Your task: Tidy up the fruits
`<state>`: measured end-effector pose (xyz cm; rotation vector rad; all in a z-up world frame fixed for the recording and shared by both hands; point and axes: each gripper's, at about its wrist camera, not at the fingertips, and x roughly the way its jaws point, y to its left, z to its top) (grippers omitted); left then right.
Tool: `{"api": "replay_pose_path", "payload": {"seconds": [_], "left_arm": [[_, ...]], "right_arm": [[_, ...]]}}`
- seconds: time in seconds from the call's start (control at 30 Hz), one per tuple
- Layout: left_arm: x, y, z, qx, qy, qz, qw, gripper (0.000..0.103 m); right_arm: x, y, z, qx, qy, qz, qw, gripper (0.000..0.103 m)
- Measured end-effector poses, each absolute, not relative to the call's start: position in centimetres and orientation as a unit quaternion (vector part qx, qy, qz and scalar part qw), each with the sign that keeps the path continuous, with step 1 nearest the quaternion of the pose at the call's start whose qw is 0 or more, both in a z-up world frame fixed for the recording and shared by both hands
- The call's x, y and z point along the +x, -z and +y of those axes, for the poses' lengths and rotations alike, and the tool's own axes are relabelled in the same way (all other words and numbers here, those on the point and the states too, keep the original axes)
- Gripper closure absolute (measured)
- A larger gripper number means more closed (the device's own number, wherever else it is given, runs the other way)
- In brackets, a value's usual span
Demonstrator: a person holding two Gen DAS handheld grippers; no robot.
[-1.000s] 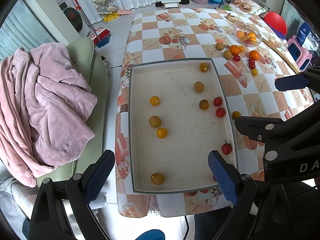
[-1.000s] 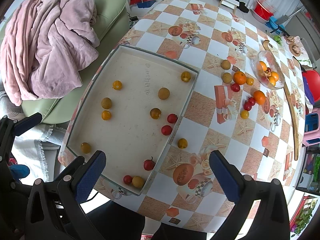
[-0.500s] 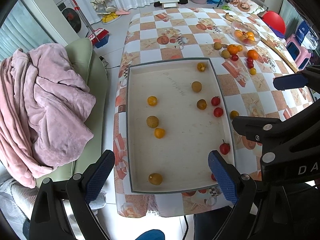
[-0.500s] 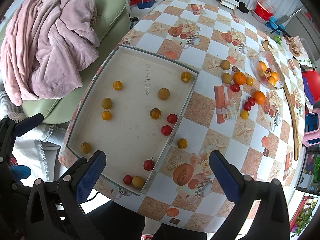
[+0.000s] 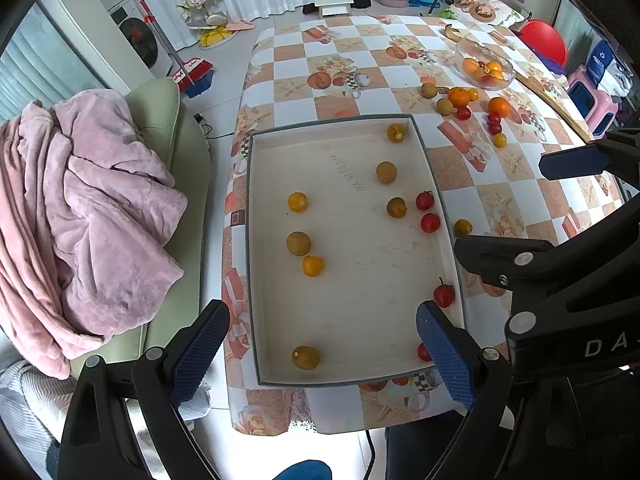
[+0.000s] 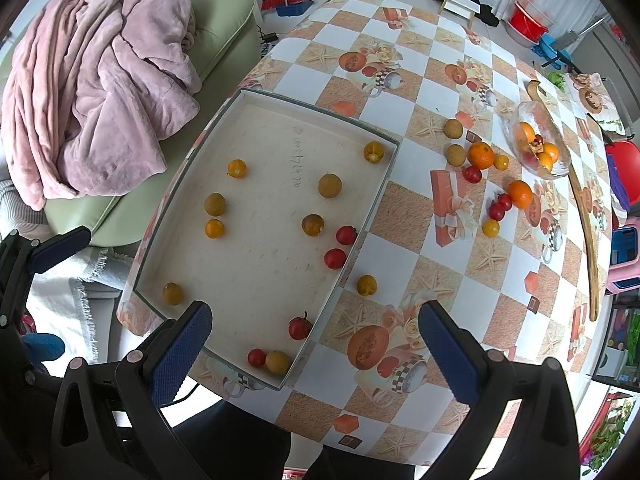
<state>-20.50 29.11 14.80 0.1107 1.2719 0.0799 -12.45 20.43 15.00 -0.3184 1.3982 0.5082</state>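
Both tools hang high above the worktop point(image 6: 400, 216) with nothing in them: the left hand-held gripper point(image 5: 322, 354) has its blue pads spread wide over the near end of the tray point(image 5: 251, 240), and the right hand-held gripper point(image 6: 314, 354) is just as wide open over the tray's near right corner. The fruits are scattered: about a dozen lie loose in the tray, a yellow one point(image 6: 366, 285) sits on the worktop just beside the tray's right wall, and a cluster lies further off near the glass bowl point(image 6: 538, 146), which already holds a few. No fruit has been approached yet, so the step in hand looks like choosing a first target. A sensible choice for the right tool is the stemmed red fruit point(image 6: 300, 327) near the wall, or the red and yellow pair point(image 6: 267, 359) in the corner, though those two touch and may roll apart. Come straight down, straddle one fruit with both pads clear of the tray wall, and close gently, since these are small, round and soft
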Motion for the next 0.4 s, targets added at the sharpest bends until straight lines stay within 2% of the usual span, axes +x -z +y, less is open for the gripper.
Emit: {"api": "replay_pose_path", "payload": {"seconds": [0.4], "left_arm": [[-20.73, -15.13, 29.95, 0.034, -0.04, 0.585, 0.809, 0.008]], "right_arm": [[-12.46, -14.99, 20.43, -0.144, -0.23, 0.634, 0.724, 0.0]]}}
